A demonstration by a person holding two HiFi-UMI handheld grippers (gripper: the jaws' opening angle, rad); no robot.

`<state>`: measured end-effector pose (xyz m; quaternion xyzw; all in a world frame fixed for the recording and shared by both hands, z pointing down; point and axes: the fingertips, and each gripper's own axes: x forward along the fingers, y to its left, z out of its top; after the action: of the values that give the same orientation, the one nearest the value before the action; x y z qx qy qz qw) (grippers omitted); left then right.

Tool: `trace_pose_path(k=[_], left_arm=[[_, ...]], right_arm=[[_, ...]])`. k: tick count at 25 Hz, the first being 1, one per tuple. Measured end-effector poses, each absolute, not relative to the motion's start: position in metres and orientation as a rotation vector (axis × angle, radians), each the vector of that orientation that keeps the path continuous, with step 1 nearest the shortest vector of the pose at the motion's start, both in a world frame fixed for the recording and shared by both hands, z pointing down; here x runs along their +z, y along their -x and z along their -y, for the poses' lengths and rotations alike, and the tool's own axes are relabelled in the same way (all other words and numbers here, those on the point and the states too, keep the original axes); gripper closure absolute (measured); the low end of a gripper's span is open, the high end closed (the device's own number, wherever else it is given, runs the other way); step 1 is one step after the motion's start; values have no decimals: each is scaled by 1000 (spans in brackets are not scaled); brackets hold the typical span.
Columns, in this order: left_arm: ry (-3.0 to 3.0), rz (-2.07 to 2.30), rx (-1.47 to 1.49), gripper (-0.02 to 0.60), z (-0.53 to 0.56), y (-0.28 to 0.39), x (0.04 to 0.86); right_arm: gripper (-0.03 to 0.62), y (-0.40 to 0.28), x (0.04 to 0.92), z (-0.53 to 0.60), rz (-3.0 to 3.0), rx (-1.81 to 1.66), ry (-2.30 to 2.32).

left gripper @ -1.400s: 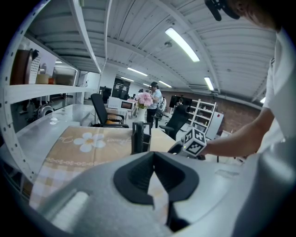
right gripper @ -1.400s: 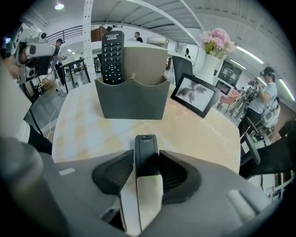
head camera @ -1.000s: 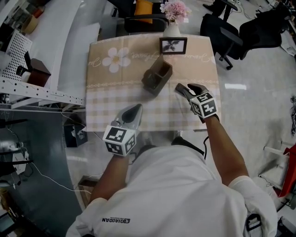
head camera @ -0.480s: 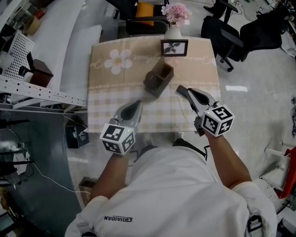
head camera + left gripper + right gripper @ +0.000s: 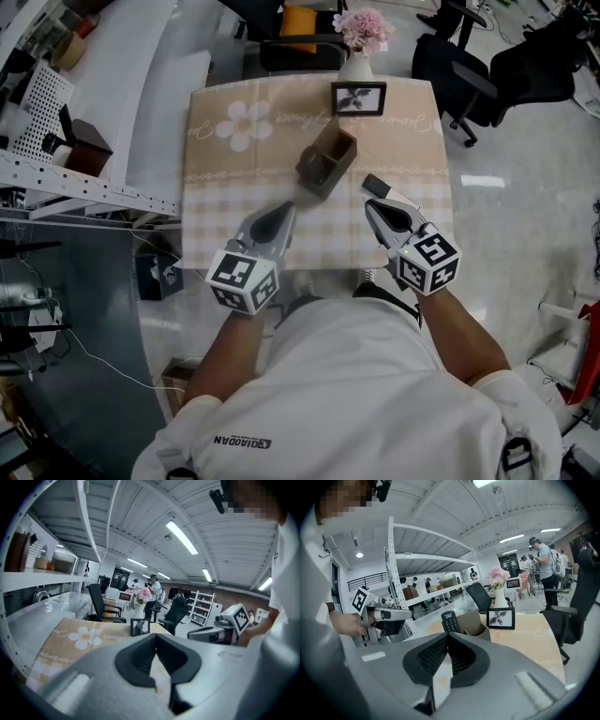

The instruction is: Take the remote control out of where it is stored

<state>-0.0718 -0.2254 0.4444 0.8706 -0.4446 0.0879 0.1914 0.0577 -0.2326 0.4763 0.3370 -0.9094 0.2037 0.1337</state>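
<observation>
Remote [image 5: 450, 621] lower half hidden inside brown holder [image 5: 477, 626].

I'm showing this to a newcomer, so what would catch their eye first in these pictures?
Two grey handheld tools with black-and-white marker cubes, the left gripper and right gripper, both shut, hover over the near half of the beige daisy-print tablecloth. Mid-table sits a brown open-topped holder box; the right gripper view shows a black button remote control upright before it. Pink flowers in a white vase mark the far edge.

1 remote [image 5: 450, 621], 1 holder [image 5: 325, 162], 1 frame [image 5: 357, 97].
</observation>
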Motion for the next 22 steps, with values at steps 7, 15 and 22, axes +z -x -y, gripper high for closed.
trace_pose_path(k=[7, 15, 22], left_arm=[[-2451, 1250, 252, 577, 224, 73, 444], [-2453, 1276, 272, 578, 225, 75, 447], [-2442, 1288, 249, 577, 225, 78, 447]], right_arm=[[588, -57, 474, 235, 2638, 577, -983], [588, -55, 478, 235, 2630, 579, -972], [588, -53, 481, 237, 2625, 577, -965]])
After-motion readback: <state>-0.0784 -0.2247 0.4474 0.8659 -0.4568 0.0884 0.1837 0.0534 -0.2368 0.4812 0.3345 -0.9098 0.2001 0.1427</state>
